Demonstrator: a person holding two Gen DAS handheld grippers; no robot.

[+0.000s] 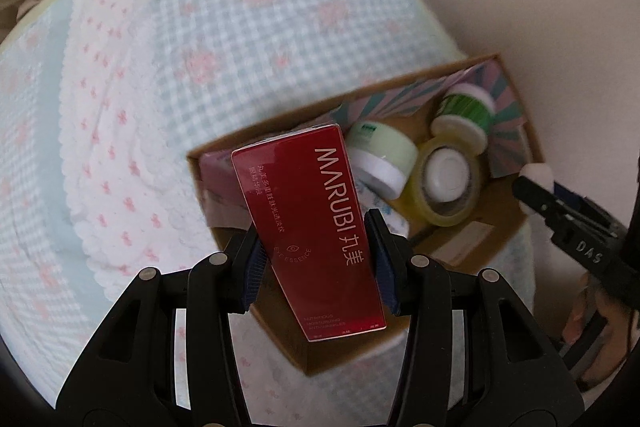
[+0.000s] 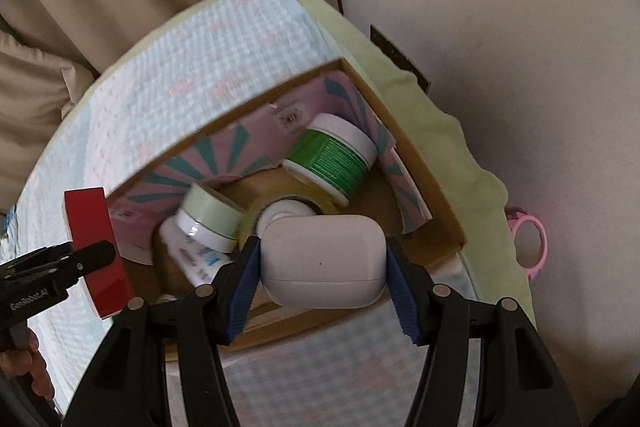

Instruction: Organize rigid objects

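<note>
My left gripper [image 1: 316, 259] is shut on a red MARUBI box [image 1: 308, 211] and holds it above the near left part of a cardboard box [image 1: 500, 227]. My right gripper [image 2: 322, 259] is shut on a white earbud case [image 2: 324, 259] over the front edge of the same cardboard box [image 2: 408, 147]. Inside lie a green-labelled jar [image 2: 336, 155], a pale green jar [image 2: 210, 217], a roll of clear tape [image 1: 448, 183] and a pink-and-teal patterned card [image 2: 248, 143]. The red box [image 2: 96, 247] and the left gripper [image 2: 60, 259] show at the left of the right wrist view.
The cardboard box sits on a bed with a blue-checked, pink-flowered quilt [image 1: 200, 47]. A beige wall [image 2: 500, 27] stands to the right. A pink ring-shaped object [image 2: 530, 243] lies by the bed's edge. The right gripper [image 1: 568, 223] shows at the left wrist view's right edge.
</note>
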